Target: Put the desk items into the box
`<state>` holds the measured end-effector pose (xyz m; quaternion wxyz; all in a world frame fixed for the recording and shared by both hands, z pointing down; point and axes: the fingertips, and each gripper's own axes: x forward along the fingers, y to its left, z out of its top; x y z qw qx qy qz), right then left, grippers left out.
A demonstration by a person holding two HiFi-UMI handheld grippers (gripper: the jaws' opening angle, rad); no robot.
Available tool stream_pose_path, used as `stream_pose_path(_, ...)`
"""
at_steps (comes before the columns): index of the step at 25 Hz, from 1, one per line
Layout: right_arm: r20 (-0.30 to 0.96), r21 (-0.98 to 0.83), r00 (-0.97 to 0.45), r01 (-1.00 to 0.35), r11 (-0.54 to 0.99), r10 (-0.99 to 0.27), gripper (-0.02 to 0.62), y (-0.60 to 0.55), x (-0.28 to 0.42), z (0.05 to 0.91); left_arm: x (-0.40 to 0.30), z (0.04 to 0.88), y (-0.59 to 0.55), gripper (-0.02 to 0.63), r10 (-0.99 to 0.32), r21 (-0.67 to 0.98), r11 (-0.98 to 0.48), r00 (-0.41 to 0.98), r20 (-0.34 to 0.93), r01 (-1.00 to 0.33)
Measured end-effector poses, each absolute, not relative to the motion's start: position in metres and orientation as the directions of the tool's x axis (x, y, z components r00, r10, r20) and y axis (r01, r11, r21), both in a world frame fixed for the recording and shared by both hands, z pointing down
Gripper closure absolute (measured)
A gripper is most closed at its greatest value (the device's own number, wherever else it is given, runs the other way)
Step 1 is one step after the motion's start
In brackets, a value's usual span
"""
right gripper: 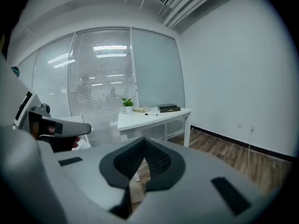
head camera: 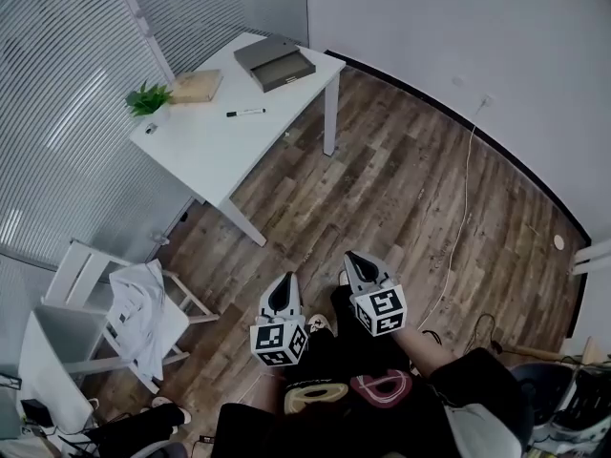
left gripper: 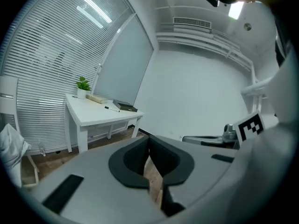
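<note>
Worktop (head camera: 205, 146): white and four-legged, at the upper left of the head view, beside the blinds (head camera: 57, 113) and on a plank floor (head camera: 401, 189).
Box (head camera: 275, 62): grey and flat, on the worktop's far corner nearest the wall. Its long axis runs from upper left to lower right in the head view.
Pen (head camera: 245, 113): lies flat near the worktop's middle, apart from the box. Its long axis runs almost straight across the picture. Both ends are dark, so the capped end cannot be told.
Book (head camera: 196, 86): tan, lying flat between the box and the plant (head camera: 146, 99).
Plant: small and green, upright at the worktop's edge by the blinds.
Left gripper (head camera: 284, 282): low in the head view, over the floor and well apart from the worktop. Its jaws are clenched tip to tip with nothing between them.
Right gripper (head camera: 358, 263): just beside the left one, with its jaws likewise clenched and empty. Its own view shows the worktop straight ahead.
Chair (head camera: 81, 275): white frame at the lower left, with a white cloth (head camera: 143, 303) draped over it.
Cable (head camera: 465, 198): a thin white line running across the floor from the wall.
</note>
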<state>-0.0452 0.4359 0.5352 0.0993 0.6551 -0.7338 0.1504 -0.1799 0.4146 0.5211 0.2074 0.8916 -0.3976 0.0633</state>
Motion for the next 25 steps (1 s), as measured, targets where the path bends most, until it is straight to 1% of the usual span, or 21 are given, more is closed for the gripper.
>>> stream_pose_path(6, 0.32, -0.077, -0.145, -0.989, 0.127, -0.936, 0.584, 0.411, -0.044, 0.537, -0.173, 0.525, 0.393, 0.589, -0.696, 0.288, -0.601, 0.665, 0.27, -0.746)
stream_pose_path(10, 0.284, -0.009, -0.178, -0.983, 0.183, -0.942, 0.584, 0.385, -0.038, 0.53, -0.165, 0.52, 0.367, 0.589, -0.727, 0.261, -0.589, 0.642, 0.241, -0.765)
stream_pose_path(13, 0.258, 0.024, -0.199, -0.977, 0.213, -0.945, 0.584, 0.357, -0.026, 0.52, -0.148, 0.509, 0.344, 0.589, -0.736, 0.204, -0.607, 0.64, 0.221, -0.768)
stream_pose_path(19, 0.243, 0.011, -0.235, -0.969, 0.245, -0.941, 0.584, 0.306, 0.01, 0.508, -0.112, 0.485, 0.299, 0.589, -0.777, 0.223, -0.572, 0.609, 0.162, -0.789)
stream_pose_path(25, 0.255, -0.005, -0.28, -0.958, 0.288, -0.926, 0.584, 0.27, 0.043, 0.512, -0.071, 0.491, 0.27, 0.589, -0.769, 0.171, -0.58, 0.605, 0.209, -0.796)
